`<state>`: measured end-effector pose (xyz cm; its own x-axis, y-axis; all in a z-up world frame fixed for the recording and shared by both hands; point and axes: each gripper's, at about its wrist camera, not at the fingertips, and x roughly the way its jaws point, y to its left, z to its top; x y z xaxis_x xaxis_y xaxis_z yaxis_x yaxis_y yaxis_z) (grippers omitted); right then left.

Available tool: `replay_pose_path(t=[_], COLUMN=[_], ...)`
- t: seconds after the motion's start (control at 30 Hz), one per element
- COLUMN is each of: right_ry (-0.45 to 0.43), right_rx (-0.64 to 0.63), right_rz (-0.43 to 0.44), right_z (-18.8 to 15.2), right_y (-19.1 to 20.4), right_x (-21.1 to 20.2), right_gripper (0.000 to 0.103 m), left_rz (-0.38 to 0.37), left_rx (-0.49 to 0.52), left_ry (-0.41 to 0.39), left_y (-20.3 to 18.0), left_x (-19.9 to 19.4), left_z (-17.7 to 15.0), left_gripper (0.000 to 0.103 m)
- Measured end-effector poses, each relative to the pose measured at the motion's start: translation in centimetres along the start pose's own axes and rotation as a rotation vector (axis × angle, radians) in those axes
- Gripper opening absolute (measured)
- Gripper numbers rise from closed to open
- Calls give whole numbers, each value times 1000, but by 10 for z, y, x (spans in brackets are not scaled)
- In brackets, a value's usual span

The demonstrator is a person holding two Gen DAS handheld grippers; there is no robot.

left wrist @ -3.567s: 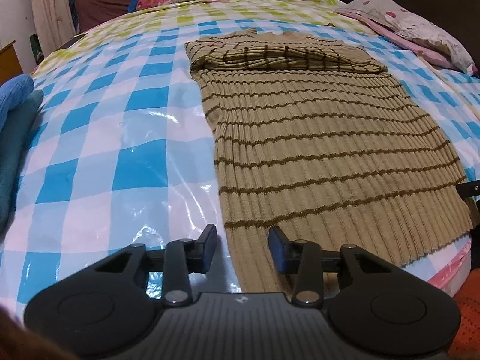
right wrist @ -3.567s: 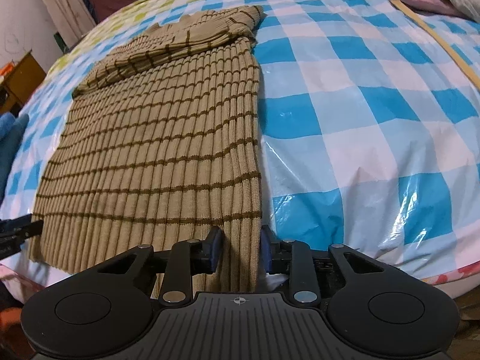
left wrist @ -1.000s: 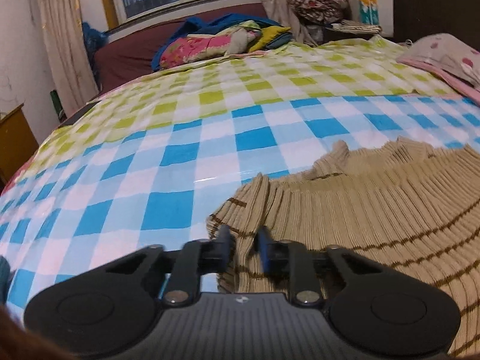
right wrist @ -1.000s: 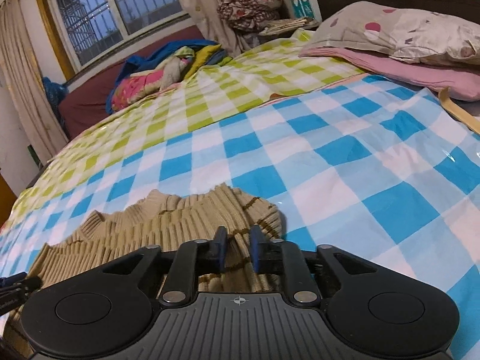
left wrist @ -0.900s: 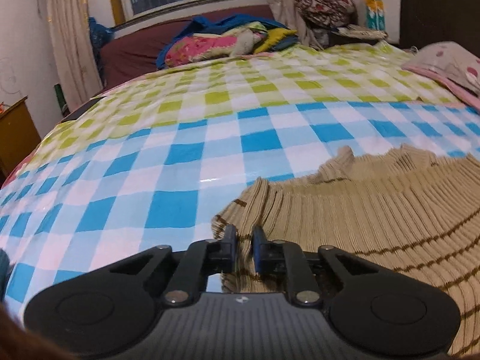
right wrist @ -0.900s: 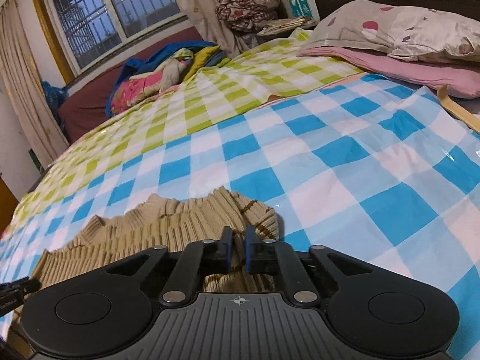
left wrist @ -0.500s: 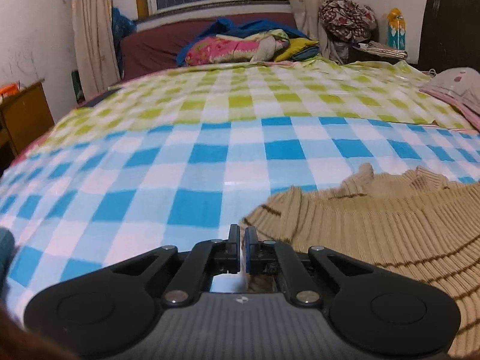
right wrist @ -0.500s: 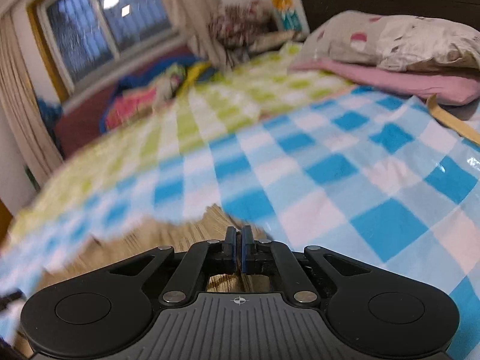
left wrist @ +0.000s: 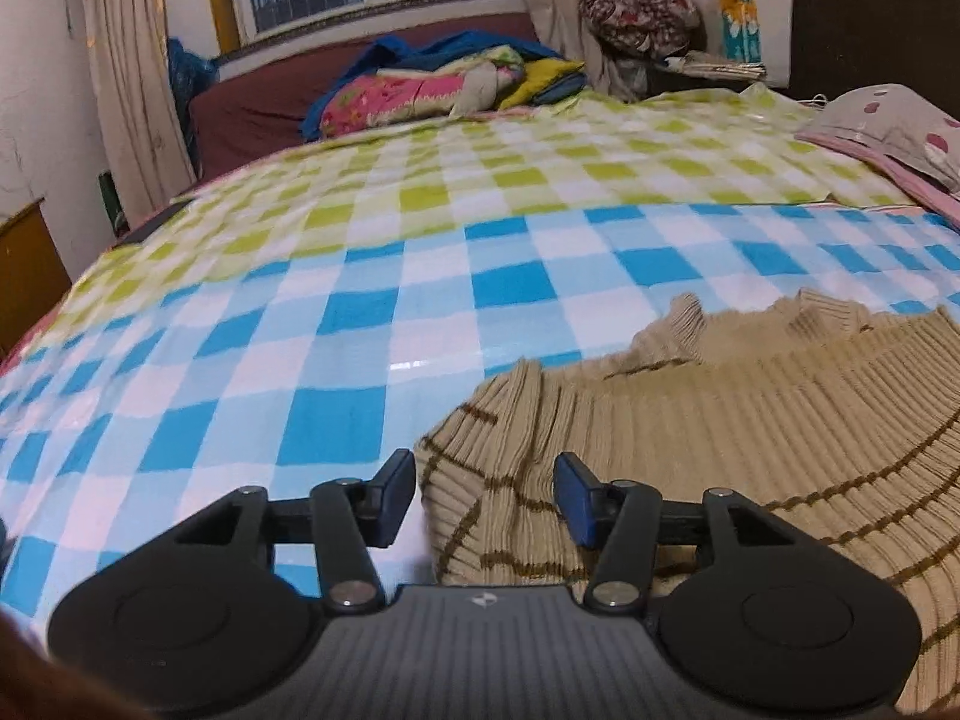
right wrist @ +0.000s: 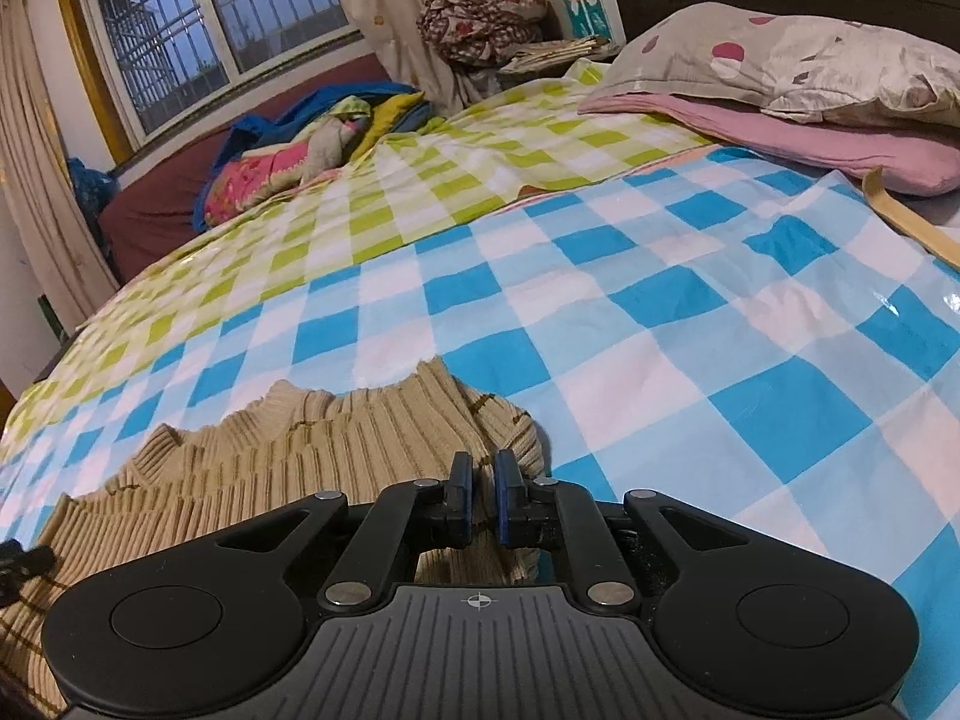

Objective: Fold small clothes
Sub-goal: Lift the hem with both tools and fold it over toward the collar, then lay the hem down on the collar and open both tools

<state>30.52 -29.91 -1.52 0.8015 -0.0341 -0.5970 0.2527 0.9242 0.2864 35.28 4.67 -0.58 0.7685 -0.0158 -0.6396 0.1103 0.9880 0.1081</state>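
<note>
Here the ribbed tan sweater lies bunched at lower right on the checkered bedsheet, open sheet beyond. Left gripper spread wide; right gripper nearly together, grip on sweater unclear.

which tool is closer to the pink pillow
Right. The right tool sits at the sweater's right corner, on the side of the pink pillow. The left tool is at the sweater's far left corner.

Place: home bedroom
Signs: checked bedsheet, pillow far right, barred window, curtains
</note>
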Motion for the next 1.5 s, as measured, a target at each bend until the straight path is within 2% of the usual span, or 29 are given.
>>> replay_pose_path(t=[0.03,0.07,0.13,0.2,0.33,0.43,0.5,0.57,0.67,0.73,0.87,0.97,1.1,1.23,1.33,1.37,1.5], right_ry=[-1,0,0,-3,-41,-40,-11,-19,-15,-40,-102,-94,-64,2,41,50,76], right_rx=[-1,-1,0,-2,1,-8,-35,-52,-49,-36,-55,-112,-165,-224,-213,-198,-163], right_rz=[0,1,0,1,1,-13,-49,-51,-51,-51,-13,40,106,112,62,56,56], right_z=[0,0,0,0,3,4,0,-2,1,4,5,-3,-28,-53,-59,-59,-55], right_y=[0,0,0,0,1,1,2,3,2,1,5,14,19,20,8,3,-5], right_x=[0,0,0,0,-6,-2,8,8,4,-6,-38,-60,-86,-89,-81,-79,-77], right_gripper=[11,11,11,11,7,7,5,5,6,11,11,11,11,11,6,1,0], left_rz=[-10,-29,-37,-2,13,40,72,87,95,97,115,87,-36,-125,-51,-51,-43], left_rx=[-13,-27,-46,-27,-75,-86,-49,-33,-37,-43,-62,-78,-64,-36,4,-10,-22], left_ry=[3,12,12,-19,-70,-50,-13,-13,-23,-32,-61,-81,-104,-53,16,29,27], left_y=[2,4,6,5,17,20,16,13,13,15,24,30,21,1,-2,2,7], left_x=[0,0,-3,-9,-20,-9,4,8,3,-3,-25,-51,-97,-109,-97,-95,-101], left_z=[0,0,2,5,11,6,-4,-13,-12,-9,-6,-12,-39,-69,-87,-90,-92], left_gripper=[26,17,14,14,14,14,14,14,18,19,21,21,21,21,23,25,27])
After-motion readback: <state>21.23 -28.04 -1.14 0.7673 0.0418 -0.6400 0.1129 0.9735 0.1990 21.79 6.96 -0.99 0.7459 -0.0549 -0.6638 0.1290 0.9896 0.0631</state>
